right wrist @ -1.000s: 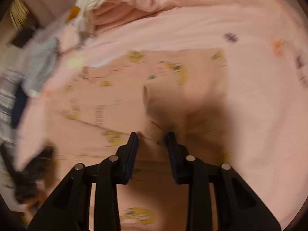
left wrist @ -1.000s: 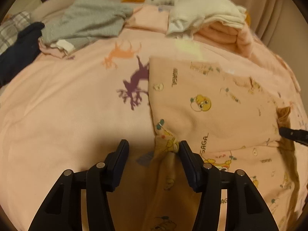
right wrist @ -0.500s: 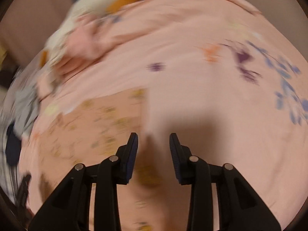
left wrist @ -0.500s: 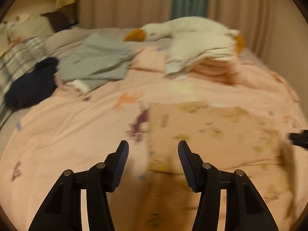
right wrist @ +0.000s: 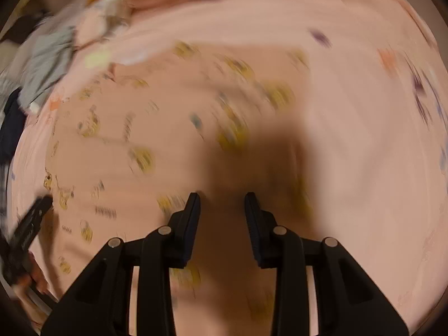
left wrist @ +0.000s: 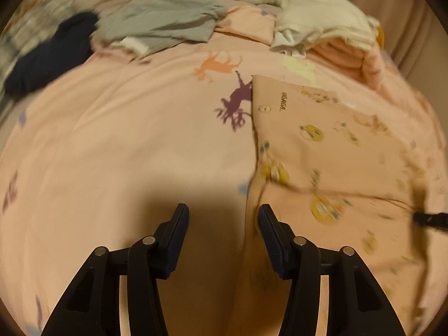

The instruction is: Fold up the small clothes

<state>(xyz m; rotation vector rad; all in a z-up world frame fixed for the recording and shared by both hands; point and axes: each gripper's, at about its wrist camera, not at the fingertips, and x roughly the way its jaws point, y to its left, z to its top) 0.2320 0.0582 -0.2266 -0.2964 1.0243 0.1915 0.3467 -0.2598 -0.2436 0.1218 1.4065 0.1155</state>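
Note:
A peach baby garment with yellow cartoon prints (left wrist: 322, 151) lies partly folded on the pink bedsheet (left wrist: 126, 140), right of centre in the left wrist view. My left gripper (left wrist: 223, 224) is open and empty, just above the sheet at the garment's left edge. My right gripper (right wrist: 222, 210) is open and empty over the same garment (right wrist: 168, 117), which is blurred there. The right gripper's tip shows at the left view's right edge (left wrist: 431, 219); the left gripper shows at the right view's left edge (right wrist: 30, 224).
A grey garment (left wrist: 162, 19), a dark navy garment (left wrist: 50, 56) and a white goose plush (left wrist: 294, 2) on folded pink cloth (left wrist: 350, 53) lie at the far side of the bed. Curtains hang behind.
Both grippers let go of the garment, lifted away, and have come back down over it. Each is now open and empty.

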